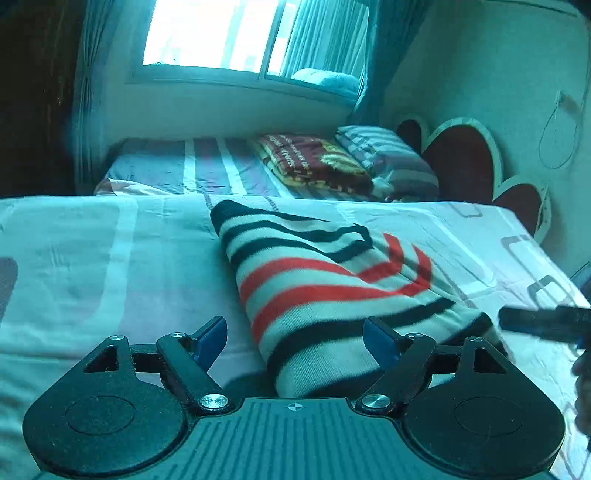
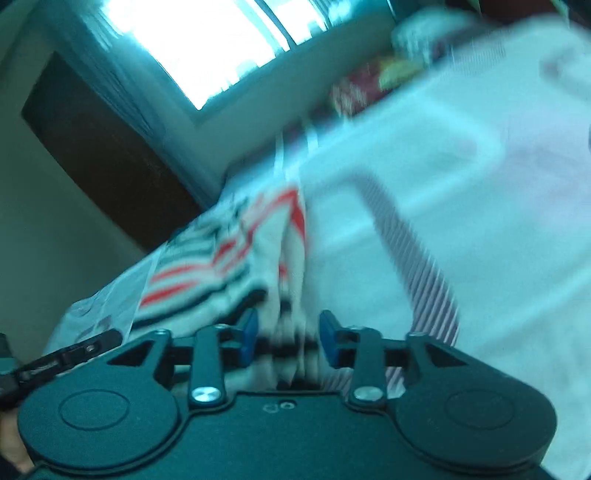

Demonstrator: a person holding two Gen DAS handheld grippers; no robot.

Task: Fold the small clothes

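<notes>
Bed with pale patterned sheet spanned both views. Striped garment lay folded mid-bed, nearer foot than maroon blanket. Left gripper released, jaws wide astride garment's near end, pads clear. Right gripper part-open, blurred cloth between pads, no clamp seen. Judgement: pinch both layers at edge, lift evenly.

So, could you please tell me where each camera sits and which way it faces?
Left wrist: on the left gripper, facing down the bed toward the window; its open fingers straddle the striped garment.
Right wrist: on the right gripper, tilted and blurred; garment folds lie between its fingers.
Shared: garment, bed, window, and each other's gripper at the frame edge.
</notes>
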